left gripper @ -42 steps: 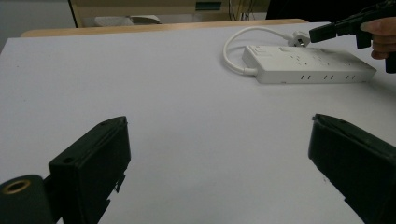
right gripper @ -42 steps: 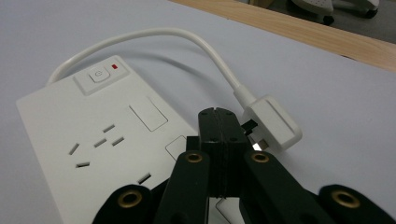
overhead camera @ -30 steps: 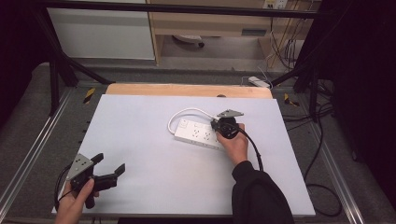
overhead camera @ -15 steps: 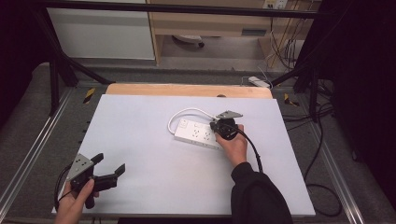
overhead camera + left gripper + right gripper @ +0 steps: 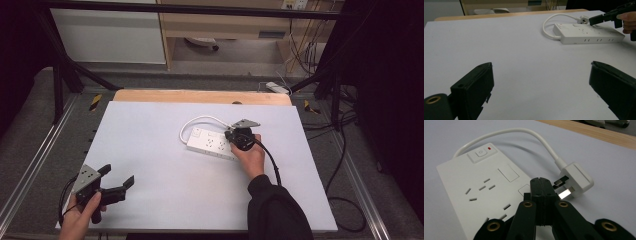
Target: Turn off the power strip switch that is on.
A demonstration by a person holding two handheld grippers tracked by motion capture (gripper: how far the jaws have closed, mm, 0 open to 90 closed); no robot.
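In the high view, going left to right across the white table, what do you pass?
Left gripper, open, at the near left → power strip with its looped white cable → right gripper, shut, over the strip's right end.

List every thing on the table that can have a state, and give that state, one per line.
power strip: lying flat, sockets up, none with a plug in it.
plug: unplugged, on its side on the table, pins toward the strip.
cord: looped from strip to plug.
right gripper: shut, empty, over the strip.
left gripper: open, empty, away from the strip.
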